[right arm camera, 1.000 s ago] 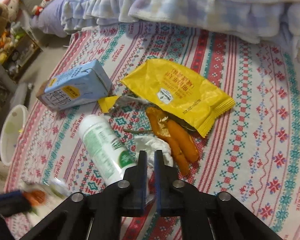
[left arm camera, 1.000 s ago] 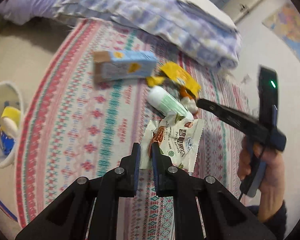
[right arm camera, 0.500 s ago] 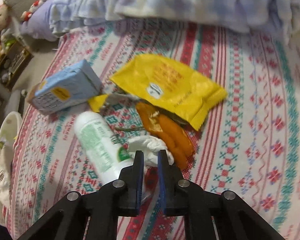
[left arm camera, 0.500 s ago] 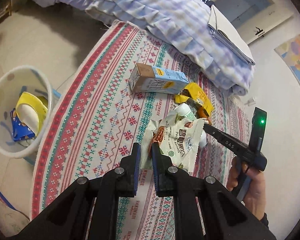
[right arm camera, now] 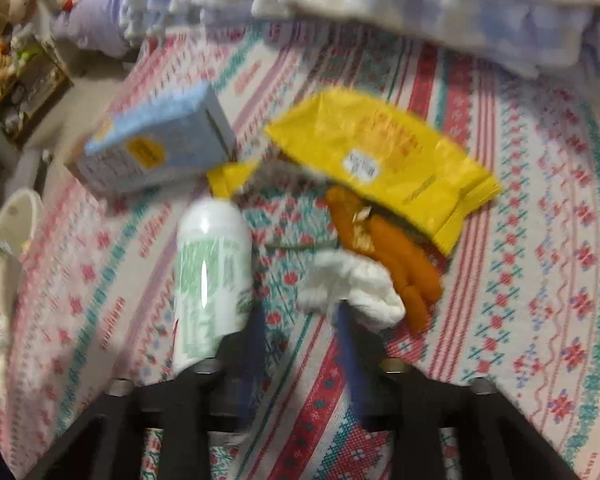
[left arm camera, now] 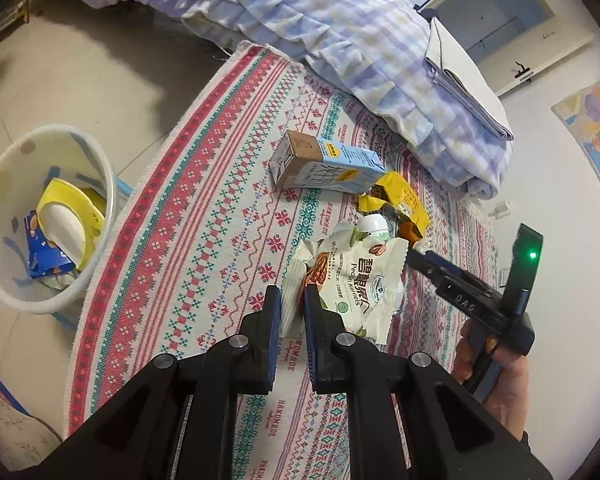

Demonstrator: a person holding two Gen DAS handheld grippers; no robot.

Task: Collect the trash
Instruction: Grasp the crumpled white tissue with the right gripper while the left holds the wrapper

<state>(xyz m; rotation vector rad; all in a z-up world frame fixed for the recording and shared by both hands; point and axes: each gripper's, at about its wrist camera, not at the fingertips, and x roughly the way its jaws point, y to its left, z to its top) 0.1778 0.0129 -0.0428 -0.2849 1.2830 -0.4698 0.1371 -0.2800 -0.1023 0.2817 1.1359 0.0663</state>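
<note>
My left gripper (left arm camera: 290, 300) is shut on the edge of a white pecan snack bag (left arm camera: 356, 280), which hangs above the patterned rug (left arm camera: 204, 216). A white bin (left arm camera: 100, 160) holding yellow and blue trash stands on the floor to the left. On the rug lie a blue carton (right arm camera: 156, 148), a yellow wrapper (right arm camera: 380, 152), orange peel (right arm camera: 384, 252), a white-and-green bottle (right arm camera: 212, 264) and a crumpled white tissue (right arm camera: 352, 284). My right gripper (right arm camera: 300, 316) is blurred, and its jaws are opening just in front of the tissue, with only rug between them. The bottle lies just left of its left finger.
A bed with a checked blue quilt (left arm camera: 340, 32) borders the rug's far side. Bare tiled floor (left arm camera: 80, 80) lies left of the rug around the bin. A hand (left arm camera: 500, 380) grips the right gripper's handle at the right edge. Shelves with toys (right arm camera: 16, 60) stand far left.
The right gripper's jaws have gone from shut to spread apart near the tissue. The left gripper, still holding the snack bag, has pulled back from the pile, bringing the bin into fuller view.
</note>
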